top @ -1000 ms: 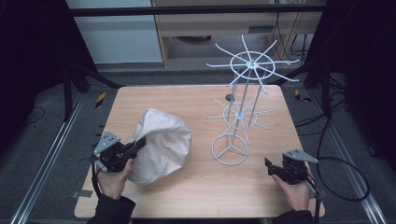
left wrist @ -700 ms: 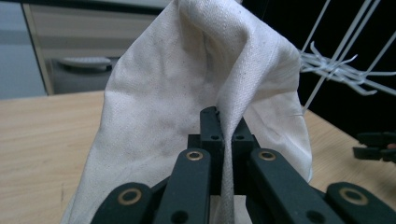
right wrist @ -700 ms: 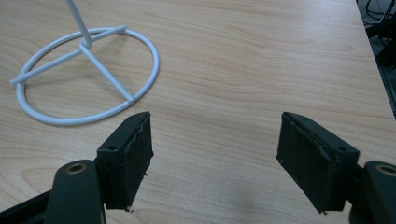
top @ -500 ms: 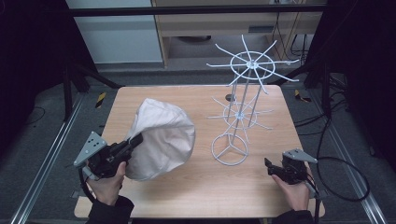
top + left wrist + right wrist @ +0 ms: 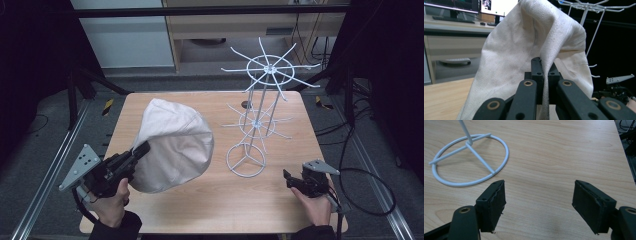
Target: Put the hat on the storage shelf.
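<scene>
The left gripper (image 5: pixel 141 150) is clamped on a fold of the cream cloth hat (image 5: pixel 175 145); in the left gripper view its jaws stand together with the fabric (image 5: pixel 534 50) pinched between them. The hat hangs from that grip as a rounded dome over the left half of the wooden table (image 5: pixel 280 210), its lower edge low over the board; whether it touches cannot be told. No label, brand or writing is legible on the cloth.

The right gripper (image 5: pixel 288 179) rests low at the table's near right corner, released. In the right gripper view its gripper (image 5: pixel 539 202) shows both pads wide apart with bare wood between them.

A white wire rack (image 5: pixel 260 120) stands on the table right of the hat and beyond the right gripper. Its ring base (image 5: pixel 469 160) lies flat on the wood; its radiating arms carry nothing.

Behind the table, the left gripper view shows a desk with lit monitors (image 5: pixel 474 5); their content is too small to read.
</scene>
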Motion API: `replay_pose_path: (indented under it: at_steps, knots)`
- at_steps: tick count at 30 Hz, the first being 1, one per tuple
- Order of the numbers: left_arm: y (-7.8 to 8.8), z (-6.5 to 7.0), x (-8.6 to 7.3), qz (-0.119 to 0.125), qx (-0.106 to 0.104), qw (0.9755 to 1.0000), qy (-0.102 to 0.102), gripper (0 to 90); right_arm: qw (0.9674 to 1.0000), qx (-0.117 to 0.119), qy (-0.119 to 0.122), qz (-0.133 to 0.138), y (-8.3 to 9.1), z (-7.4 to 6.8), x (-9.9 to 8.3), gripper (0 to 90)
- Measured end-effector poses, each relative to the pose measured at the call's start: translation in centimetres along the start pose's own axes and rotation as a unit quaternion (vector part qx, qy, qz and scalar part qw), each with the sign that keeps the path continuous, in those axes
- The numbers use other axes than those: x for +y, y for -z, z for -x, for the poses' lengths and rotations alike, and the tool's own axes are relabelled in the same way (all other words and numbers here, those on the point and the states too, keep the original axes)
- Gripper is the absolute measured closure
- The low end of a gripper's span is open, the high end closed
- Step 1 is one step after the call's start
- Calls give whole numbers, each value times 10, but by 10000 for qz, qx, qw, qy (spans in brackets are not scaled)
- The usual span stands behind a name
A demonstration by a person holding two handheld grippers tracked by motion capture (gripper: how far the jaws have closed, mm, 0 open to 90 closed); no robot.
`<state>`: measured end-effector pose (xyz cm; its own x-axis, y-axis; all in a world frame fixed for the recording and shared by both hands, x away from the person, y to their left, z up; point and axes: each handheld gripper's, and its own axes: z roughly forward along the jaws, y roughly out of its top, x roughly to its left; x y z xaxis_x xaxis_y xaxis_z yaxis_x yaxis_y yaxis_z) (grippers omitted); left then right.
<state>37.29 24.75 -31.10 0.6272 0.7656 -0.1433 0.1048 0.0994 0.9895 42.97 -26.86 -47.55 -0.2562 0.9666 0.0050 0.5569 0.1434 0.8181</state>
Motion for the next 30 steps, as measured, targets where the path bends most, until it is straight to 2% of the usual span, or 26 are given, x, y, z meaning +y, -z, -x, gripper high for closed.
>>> replay_pose_path:
  at_steps: [13,15,17,18,27,30]
  knots:
    - [-4,2,11,366,-59,9993,-32,882,9998,-6,35,171,2,0,2,266]
    - [-2,2,17,550,-118,9984,43,882,9999,3,27,163,2,-1,2,265]
    - [-1,2,18,590,-136,9981,63,882,9999,16,31,139,2,-1,1,265]
    - [0,2,22,693,-158,9974,108,883,9999,26,19,129,2,-1,1,265]
    - [0,5,34,975,-274,9947,155,882,9998,30,67,163,1,-2,1,265]
    - [-2,9,41,1124,-370,9928,186,882,9999,47,33,138,1,-2,1,265]
